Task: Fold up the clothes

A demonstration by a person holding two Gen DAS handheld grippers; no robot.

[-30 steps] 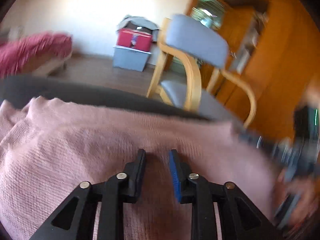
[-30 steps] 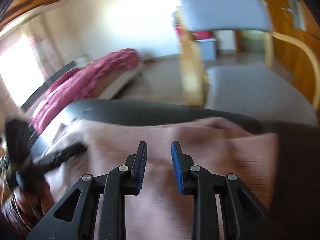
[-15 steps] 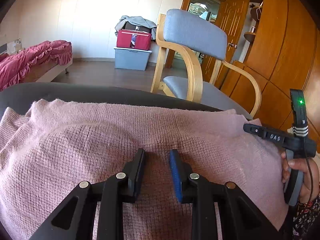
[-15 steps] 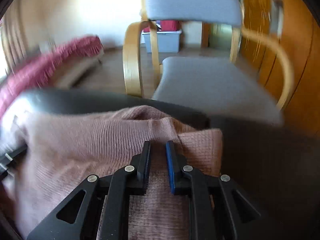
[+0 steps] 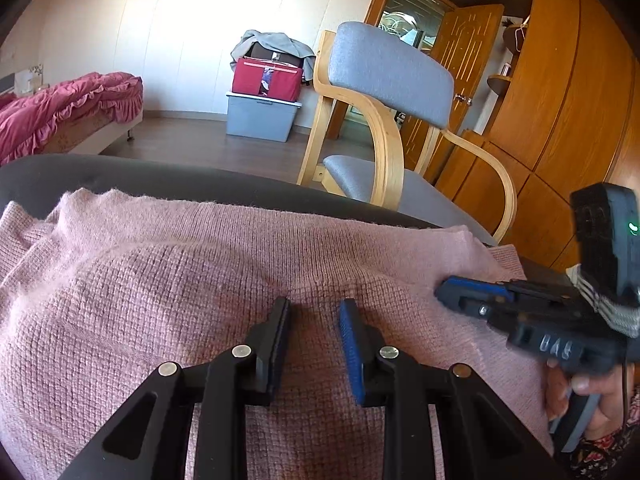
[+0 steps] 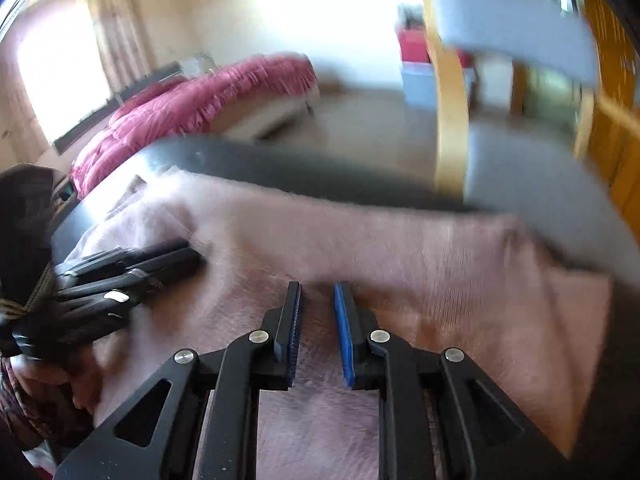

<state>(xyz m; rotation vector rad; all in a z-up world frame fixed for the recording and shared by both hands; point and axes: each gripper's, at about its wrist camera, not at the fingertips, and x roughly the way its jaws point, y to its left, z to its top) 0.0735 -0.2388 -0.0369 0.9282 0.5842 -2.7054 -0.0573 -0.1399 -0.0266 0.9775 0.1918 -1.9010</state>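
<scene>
A pink knit sweater point(image 5: 160, 280) lies spread across a dark grey table point(image 5: 120, 176). My left gripper point(image 5: 315, 308) stands open just over its middle, with only knit showing between the fingers. At the right of this view a hand point(image 5: 580, 396) holds my right gripper point(image 5: 472, 296) low over the sweater's right part. The right wrist view is blurred: my right gripper point(image 6: 318, 294) hangs over the sweater point(image 6: 440, 264) with a narrow gap and nothing pinched. The left gripper point(image 6: 132, 272) lies to its left on the cloth.
Just beyond the table's far edge point(image 6: 280, 168) stands a wooden armchair with grey cushions point(image 5: 392, 72). A bed with a red cover point(image 5: 60, 108) is at the far left. Stacked storage boxes point(image 5: 264, 108) stand by the wall, and wooden cabinets point(image 5: 560, 100) fill the right.
My right gripper has swung left from the sweater's right corner toward its middle, and it narrowed from a wider gap one second ago. The left gripper has hardly moved.
</scene>
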